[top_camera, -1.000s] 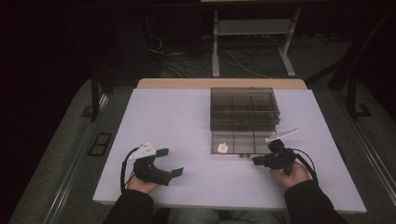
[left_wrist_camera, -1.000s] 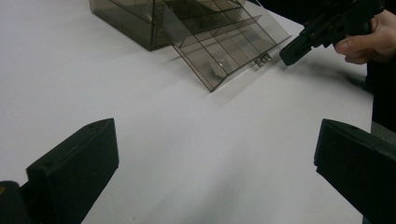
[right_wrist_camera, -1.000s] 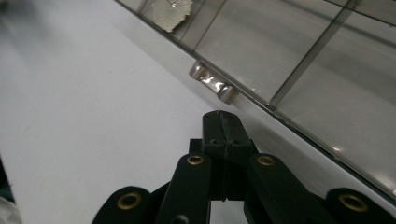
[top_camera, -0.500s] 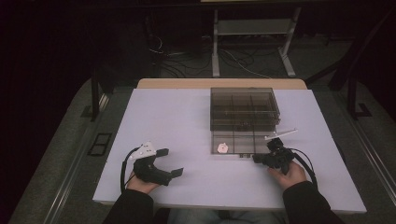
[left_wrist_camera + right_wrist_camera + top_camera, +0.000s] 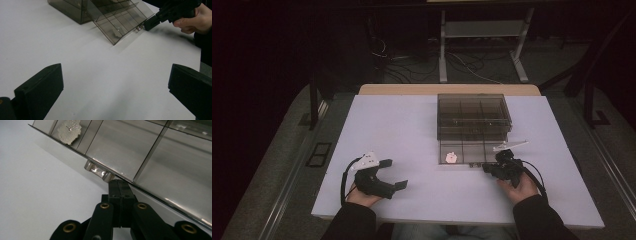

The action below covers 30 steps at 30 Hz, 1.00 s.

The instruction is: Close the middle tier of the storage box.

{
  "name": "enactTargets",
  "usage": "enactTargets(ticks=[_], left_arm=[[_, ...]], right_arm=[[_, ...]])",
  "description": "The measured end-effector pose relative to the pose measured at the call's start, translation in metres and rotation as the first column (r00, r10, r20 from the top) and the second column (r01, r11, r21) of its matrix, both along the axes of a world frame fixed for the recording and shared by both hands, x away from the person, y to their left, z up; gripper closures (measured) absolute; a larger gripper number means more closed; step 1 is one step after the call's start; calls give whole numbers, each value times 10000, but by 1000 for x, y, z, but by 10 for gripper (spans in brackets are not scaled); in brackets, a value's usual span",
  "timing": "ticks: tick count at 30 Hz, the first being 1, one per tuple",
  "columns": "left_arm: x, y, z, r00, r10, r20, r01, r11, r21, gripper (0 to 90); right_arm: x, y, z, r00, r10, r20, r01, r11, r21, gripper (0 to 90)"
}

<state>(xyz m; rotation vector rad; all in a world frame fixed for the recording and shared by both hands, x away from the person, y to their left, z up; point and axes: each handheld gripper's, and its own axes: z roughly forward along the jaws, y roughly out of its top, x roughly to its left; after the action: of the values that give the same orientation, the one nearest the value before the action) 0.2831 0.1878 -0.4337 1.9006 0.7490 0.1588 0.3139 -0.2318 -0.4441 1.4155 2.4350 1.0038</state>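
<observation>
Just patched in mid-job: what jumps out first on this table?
The smoky clear compartment box stands at the far middle of the white table, its lid held tilted. The right gripper is shut on the lid's front edge beside the latch. A small pale trinket lies under the lid, and the left gripper rests open at the near left.

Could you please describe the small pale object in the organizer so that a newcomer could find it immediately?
On the white table stands a smoky transparent compartment box, right of centre, with a divided tray reaching toward the person. In that tray's front left compartment lies a small pale ornament with a scalloped edge. The compartments beside it look empty, and the right gripper is at the tray's front edge.
</observation>
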Motion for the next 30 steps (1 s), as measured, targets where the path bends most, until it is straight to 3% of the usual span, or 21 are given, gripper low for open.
enactTargets(ticks=[11, 30], left_arm=[[0, 0, 0, 10000, -4, 13, 4, 10000, 1, 0], [0, 0, 0, 10000, 10, 9, -10, 10000, 13, 0]], right_arm=[[0, 3, 6, 9988, 124, 483, -127, 9999, 53, 892], [3, 4, 14, 9969, 161, 765, -181, 9995, 253, 891]])
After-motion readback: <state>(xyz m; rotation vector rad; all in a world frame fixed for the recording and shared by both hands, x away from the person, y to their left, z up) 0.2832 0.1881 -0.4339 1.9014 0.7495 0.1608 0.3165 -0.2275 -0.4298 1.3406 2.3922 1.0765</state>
